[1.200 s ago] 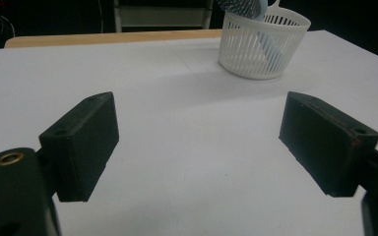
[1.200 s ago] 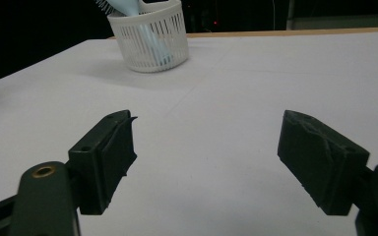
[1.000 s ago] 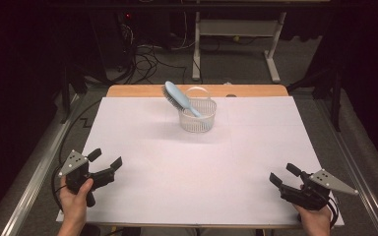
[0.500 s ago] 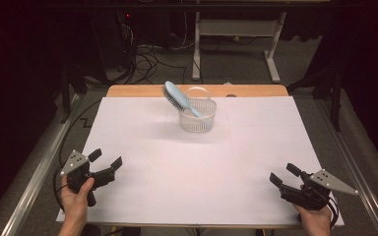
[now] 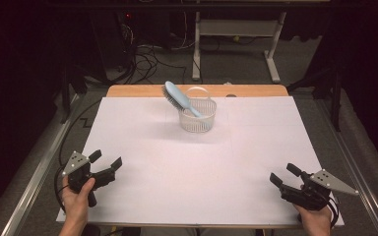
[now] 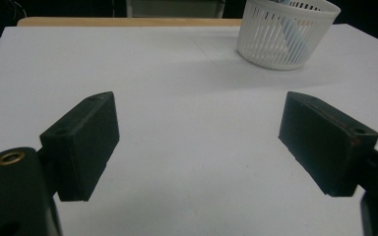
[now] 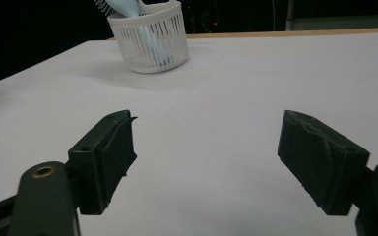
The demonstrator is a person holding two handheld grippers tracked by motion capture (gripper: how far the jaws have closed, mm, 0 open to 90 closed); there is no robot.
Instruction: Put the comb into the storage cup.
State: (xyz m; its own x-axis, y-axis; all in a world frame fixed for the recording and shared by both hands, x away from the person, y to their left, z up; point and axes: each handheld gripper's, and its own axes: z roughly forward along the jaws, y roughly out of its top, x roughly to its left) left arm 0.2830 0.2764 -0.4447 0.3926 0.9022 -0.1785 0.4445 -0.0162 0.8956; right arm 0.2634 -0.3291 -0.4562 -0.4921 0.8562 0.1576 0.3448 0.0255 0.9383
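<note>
Now left gripper [image 5: 105, 162] lower left & right gripper [image 5: 285, 174] lower right, both w/ jaws apart, empty; hairbrush [image 5: 178, 98] leans in basket [image 5: 197, 116], top center.

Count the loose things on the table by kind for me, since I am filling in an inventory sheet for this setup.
Light blue plastic hairbrush: 1, standing tilted in the basket
White slotted plastic basket with a hoop handle: 1
Black two-jaw claws held in the hands: 2, left claw and right claw, both open and empty
Total: 4
</note>
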